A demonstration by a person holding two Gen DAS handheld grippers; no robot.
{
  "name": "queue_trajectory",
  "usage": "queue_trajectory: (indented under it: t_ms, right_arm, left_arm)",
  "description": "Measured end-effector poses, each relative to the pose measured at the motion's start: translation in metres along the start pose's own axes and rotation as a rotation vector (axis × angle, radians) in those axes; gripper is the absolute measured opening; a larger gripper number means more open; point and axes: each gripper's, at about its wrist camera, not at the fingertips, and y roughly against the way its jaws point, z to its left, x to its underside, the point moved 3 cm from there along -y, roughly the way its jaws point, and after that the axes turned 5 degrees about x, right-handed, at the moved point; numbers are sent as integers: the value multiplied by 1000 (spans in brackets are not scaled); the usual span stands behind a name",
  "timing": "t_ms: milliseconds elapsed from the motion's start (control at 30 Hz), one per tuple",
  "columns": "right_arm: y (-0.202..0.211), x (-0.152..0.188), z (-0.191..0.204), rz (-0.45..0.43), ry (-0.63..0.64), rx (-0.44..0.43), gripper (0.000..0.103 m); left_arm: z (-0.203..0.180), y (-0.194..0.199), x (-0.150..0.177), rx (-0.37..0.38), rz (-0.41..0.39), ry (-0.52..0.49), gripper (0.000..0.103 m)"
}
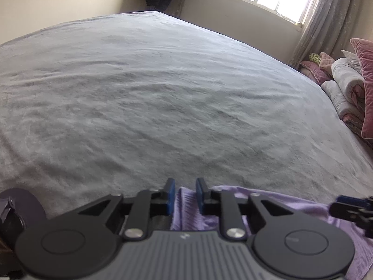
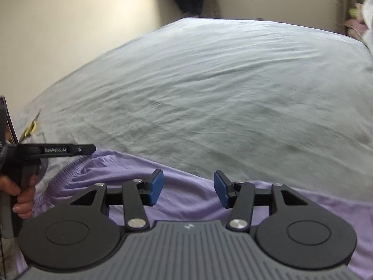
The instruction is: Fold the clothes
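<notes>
Bedspread, grey, stretched ahead of both grippers as our folding surface. Lilac garment lay bunched beneath them. Left gripper, narrowly apart, straddled a fold unclamped; right gripper hung wide apart above, holding nothing, probably to regrasp.

Both the left gripper and the right gripper have blue pads on black linkage arms with silver screws, round black discs and a ribbed grey body. One side bar reads "GenRobot.AI".
</notes>
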Motion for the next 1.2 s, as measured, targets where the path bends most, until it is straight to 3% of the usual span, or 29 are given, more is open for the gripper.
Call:
queue_trajectory:
  t_ms: [100,133,167,200,233,267,433,500,567,600,700,800,833,1067,1200]
  right_arm:
    - [-17,1,13,40,73,10,51]
    - [-22,4,17,54,104,19,45]
    - [-27,8,21,64,149,36,33]
    - [-30,12,26,58,195,57,30]
    - [-31,14,29,48,222,67,20]
    - [-31,14,30,49,222,59,4]
    - [-24,3,28,34,177,18,8]
    - [-22,-1,27,21,152,12,20]
    - [-25,-4,26,22,141,19,41]
    - [-27,-5,26,22,136,23,41]
    - [-35,-7,27,41,136,37,41]
    - [-42,4,39,59,224,69,17]
    - [-41,5,43,55,244,75,4]
    - [-38,-4,62,-78,320,169,4]
    - [-56,0,63,-55,320,173,5]
  left_arm:
    - [-5,0,1,-38,-19,-51,3]
    - [-5,0,1,-50,-27,-61,1]
    - [-6,1,1,-54,-35,-64,0]
    - [-6,2,1,-58,-44,-62,0]
    - [-6,2,2,-62,-50,-57,0]
    - [-6,2,2,-66,-55,-53,0]
    - [-6,3,3,-76,-73,-42,0]
    - [-5,3,3,-81,-80,-32,0]
    - [-4,4,3,-86,-88,-24,0]
    - [-4,5,3,-89,-93,-21,0]
    - [-4,7,3,-97,-112,-19,0]
    - [-5,10,2,-104,-129,-25,0]
    - [-5,11,2,-110,-137,-29,0]
    - [-2,15,0,-203,-193,-42,0]
    - [0,4,5,-241,-165,-77,0]
